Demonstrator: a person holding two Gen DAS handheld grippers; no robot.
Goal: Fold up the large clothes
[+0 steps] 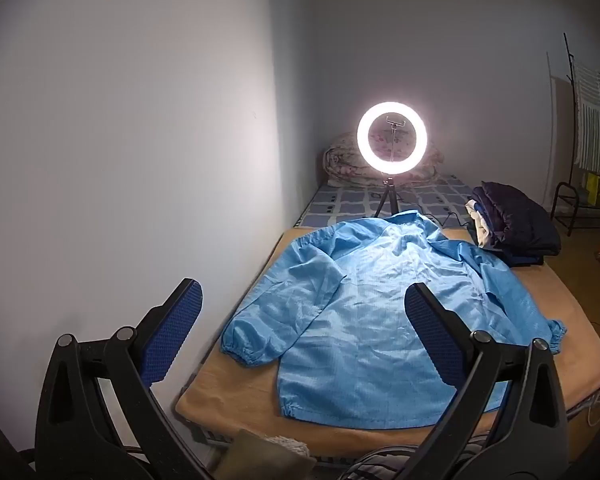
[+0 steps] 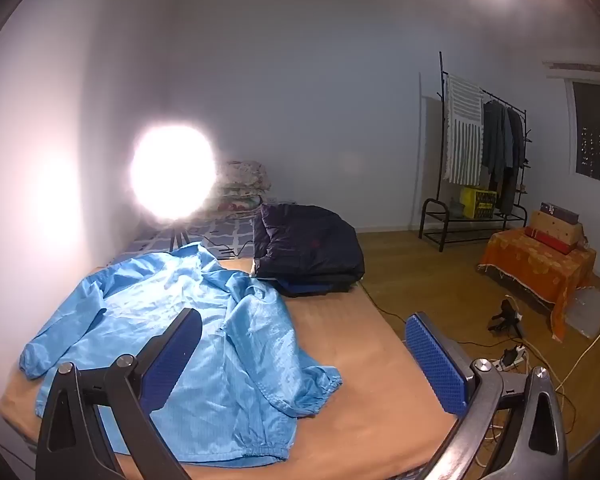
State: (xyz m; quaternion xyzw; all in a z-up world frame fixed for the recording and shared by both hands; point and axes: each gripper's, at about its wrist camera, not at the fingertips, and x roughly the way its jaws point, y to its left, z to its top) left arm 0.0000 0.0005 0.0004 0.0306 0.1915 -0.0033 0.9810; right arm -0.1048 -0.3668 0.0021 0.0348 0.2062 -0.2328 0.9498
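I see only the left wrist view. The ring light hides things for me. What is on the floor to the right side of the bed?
Observer: A low stand under an orange cloth, with boxes stacked on top.
Operator: Is the right tongs holding the blue jacket?
Observer: No. The right tongs stand open above the blue jacket, holding nothing.
Operator: Is there any window in the room?
Observer: Yes, a dark window on the right wall, beyond the clothes rack.
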